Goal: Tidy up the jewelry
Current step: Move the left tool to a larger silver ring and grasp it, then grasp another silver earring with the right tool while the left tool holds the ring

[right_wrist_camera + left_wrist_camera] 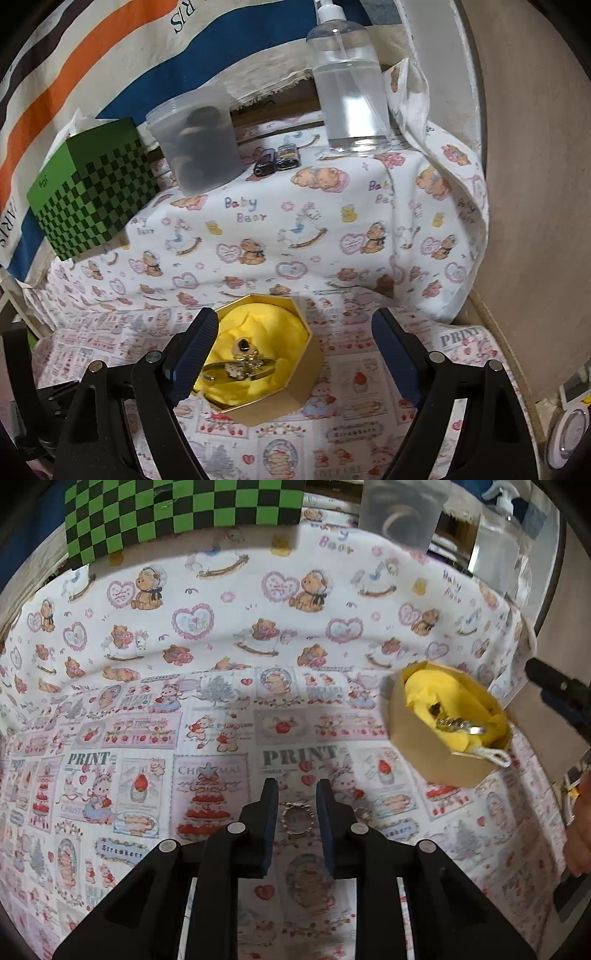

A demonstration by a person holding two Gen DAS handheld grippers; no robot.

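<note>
Left gripper [297, 794] sits parted around the silver ring [297, 818] on the worktop [147, 775], nothing clamped yet; your right gripper [291, 332] hangs wide over the gold box [291, 384]. Pinch the ring, then carry it to the box.

A white teddy-bear-print cloth [295, 236] is draping over the raised shelf, meeting a pink strawberry-patterned cloth [147, 738] covering the worktop beside a beige wall [535, 184].
</note>
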